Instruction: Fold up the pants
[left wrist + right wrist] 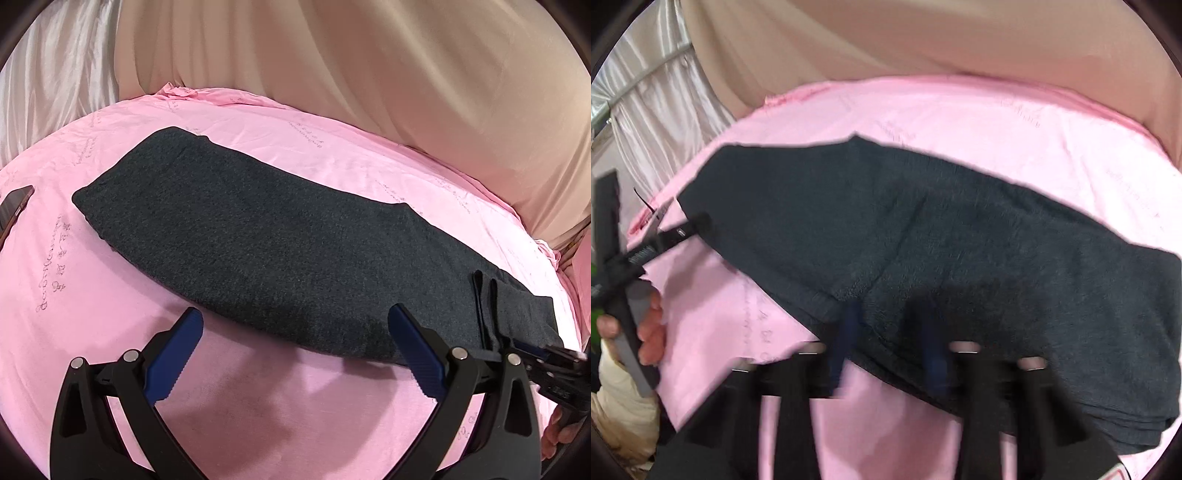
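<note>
Dark grey pants (266, 240) lie in a long folded strip on the pink sheet (110, 314), running from far left to near right. My left gripper (295, 343) is open and empty, its blue-padded fingers (177, 354) just short of the pants' near edge. The right gripper's tip (546, 354) shows at the pants' right end, touching the fabric. In the blurred right wrist view the pants (960, 240) fill the middle, and my right gripper (890, 347) has its fingers (846, 332) a small gap apart at the near edge, over a seam. The left gripper (679, 230) touches the pants' left end.
A phone (14, 210) lies on the sheet at the far left. Beige draped fabric (369, 74) hangs behind the bed, with shiny white curtain (55, 92) at the left. A hand (650, 325) holds the left gripper's handle.
</note>
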Tool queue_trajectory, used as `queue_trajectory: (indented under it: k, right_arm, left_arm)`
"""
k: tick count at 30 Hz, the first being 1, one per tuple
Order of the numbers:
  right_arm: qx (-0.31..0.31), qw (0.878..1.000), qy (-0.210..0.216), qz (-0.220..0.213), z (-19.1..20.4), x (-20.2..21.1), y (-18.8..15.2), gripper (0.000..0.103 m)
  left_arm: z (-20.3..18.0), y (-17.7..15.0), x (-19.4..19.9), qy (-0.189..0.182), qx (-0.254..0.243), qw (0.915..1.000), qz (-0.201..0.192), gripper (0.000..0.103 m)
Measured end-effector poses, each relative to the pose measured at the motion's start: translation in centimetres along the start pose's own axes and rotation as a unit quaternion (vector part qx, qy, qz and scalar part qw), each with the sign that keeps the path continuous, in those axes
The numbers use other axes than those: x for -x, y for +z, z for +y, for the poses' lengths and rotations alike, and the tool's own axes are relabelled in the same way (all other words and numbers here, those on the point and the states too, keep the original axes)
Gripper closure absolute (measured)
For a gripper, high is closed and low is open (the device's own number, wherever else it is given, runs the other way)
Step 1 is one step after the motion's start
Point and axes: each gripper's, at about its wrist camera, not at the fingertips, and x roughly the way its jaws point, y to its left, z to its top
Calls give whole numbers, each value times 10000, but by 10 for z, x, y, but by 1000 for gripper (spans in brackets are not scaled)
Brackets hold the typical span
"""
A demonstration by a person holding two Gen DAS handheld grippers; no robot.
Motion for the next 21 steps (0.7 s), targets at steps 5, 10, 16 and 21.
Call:
queue_trajectory:
  k: [5, 10, 16, 21]
  right_arm:
    - [-85, 9991, 47, -422, 10, 9, 28, 96]
    - [-56, 9999, 106, -62, 9, -11, 23, 91]
    - [337, 9984, -457, -26, 15, -9, 17, 97]
    - [176, 9987, 59, -466, 29, 13, 39, 98]
  left_arm:
    - [0, 0, 0, 13, -12, 10000, 4, 5]
    - [1, -1, 2, 4, 19, 10000, -16, 5]
    - [0, 0, 3, -34, -3, 10000, -29, 5]
    - [-1, 28, 11, -429, 106, 9990, 104, 5]
